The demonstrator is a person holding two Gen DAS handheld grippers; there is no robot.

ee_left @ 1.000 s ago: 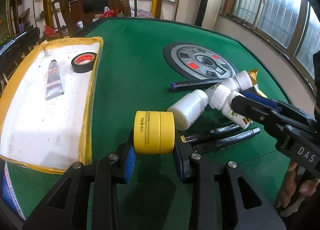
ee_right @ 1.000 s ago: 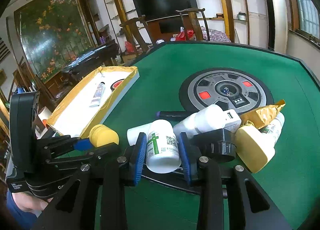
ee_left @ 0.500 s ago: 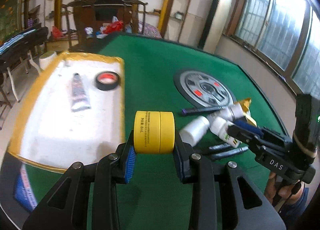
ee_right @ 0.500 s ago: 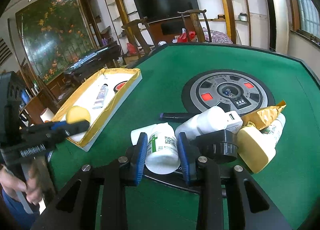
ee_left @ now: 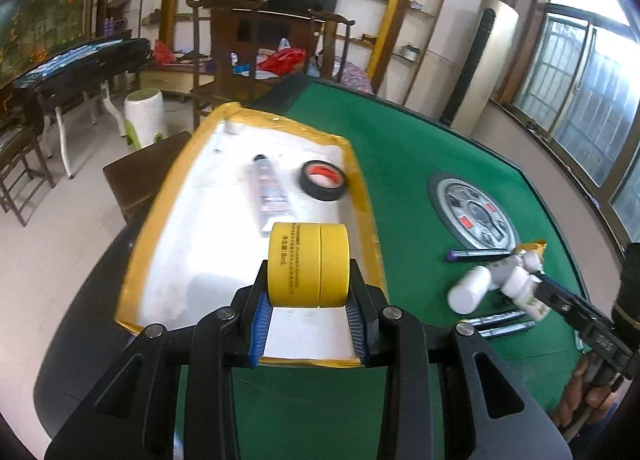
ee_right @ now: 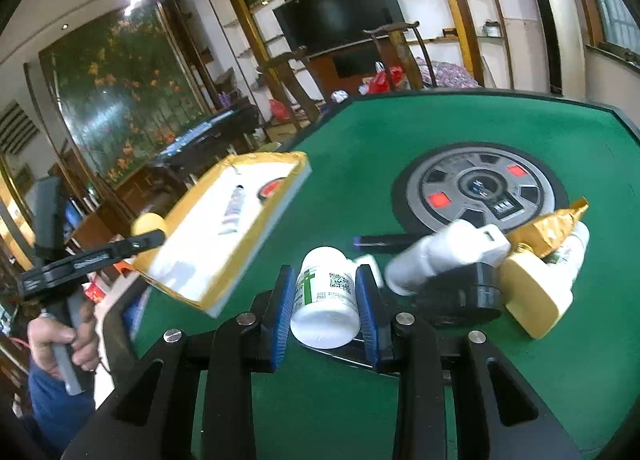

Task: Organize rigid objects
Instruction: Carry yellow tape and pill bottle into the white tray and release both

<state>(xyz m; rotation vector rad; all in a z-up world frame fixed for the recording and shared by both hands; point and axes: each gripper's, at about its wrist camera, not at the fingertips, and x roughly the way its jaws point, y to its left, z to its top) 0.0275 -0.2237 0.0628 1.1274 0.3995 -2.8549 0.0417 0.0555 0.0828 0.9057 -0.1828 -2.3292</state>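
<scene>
My left gripper (ee_left: 309,292) is shut on a yellow round jar (ee_left: 309,265) and holds it above the near end of the white tray with the yellow rim (ee_left: 168,196). The tray holds a black tape roll (ee_left: 323,180) and a tube (ee_left: 269,192). My right gripper (ee_right: 325,298) is shut on a white bottle with a green label (ee_right: 325,296), among the pile on the green table (ee_right: 400,128). The pile holds a white bottle (ee_right: 444,256), a black lid (ee_right: 468,296), a yellow-capped bottle (ee_right: 536,296) and a gold packet (ee_right: 552,228).
A round grey panel (ee_right: 480,192) sits in the table's centre. A dark marker (ee_left: 476,255) and black pens (ee_left: 500,324) lie by the pile. Chairs and a TV cabinet stand beyond the table. A stool (ee_left: 145,116) stands on the floor at left.
My left gripper has carried the yellow jar left from the green felt to over the tray. My right gripper has stayed shut on the white bottle with little movement.
</scene>
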